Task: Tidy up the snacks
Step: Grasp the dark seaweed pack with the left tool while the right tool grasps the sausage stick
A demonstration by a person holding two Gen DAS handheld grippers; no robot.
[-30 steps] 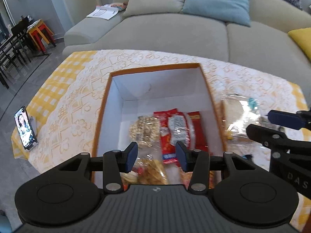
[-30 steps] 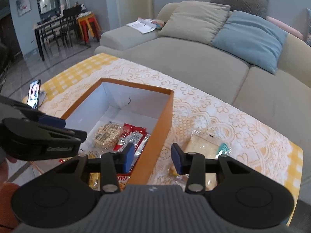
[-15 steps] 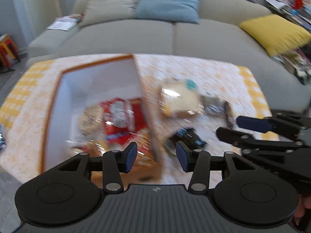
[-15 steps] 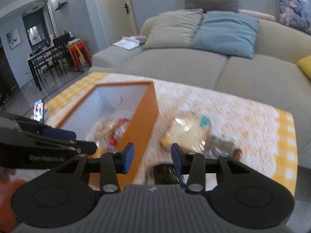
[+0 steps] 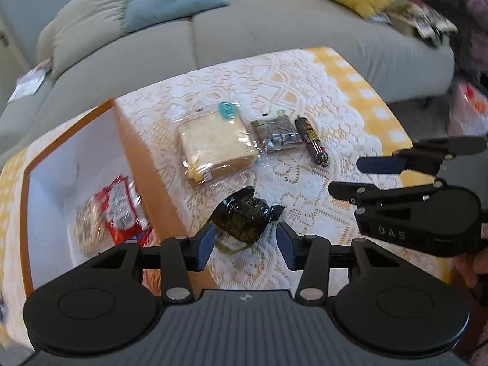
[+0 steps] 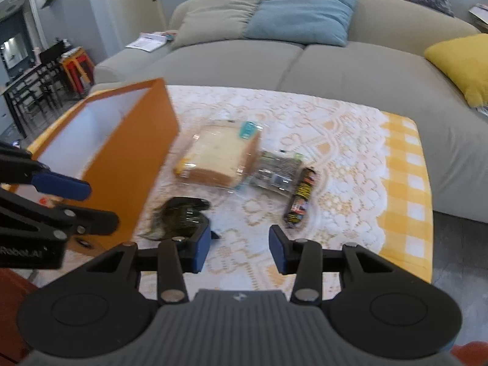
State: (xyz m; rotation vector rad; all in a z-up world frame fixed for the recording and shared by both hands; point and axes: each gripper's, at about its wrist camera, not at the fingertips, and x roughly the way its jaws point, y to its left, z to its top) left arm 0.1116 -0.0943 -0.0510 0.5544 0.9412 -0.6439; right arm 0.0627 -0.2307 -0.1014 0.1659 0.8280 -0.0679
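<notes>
Lying outside box (image 5: 143, 164): four snacks (image 5: 216, 143) (wrapped).

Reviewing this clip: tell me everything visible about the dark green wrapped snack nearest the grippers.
The dark green snack is a rounded lump in glossy, crinkled dark wrapper with yellowish print, its ends twisted into black tails. It lies on the lace tablecloth, just outside the orange box, nearer the camera than the bagged sandwich. The open left gripper frames it without gripping.
</notes>
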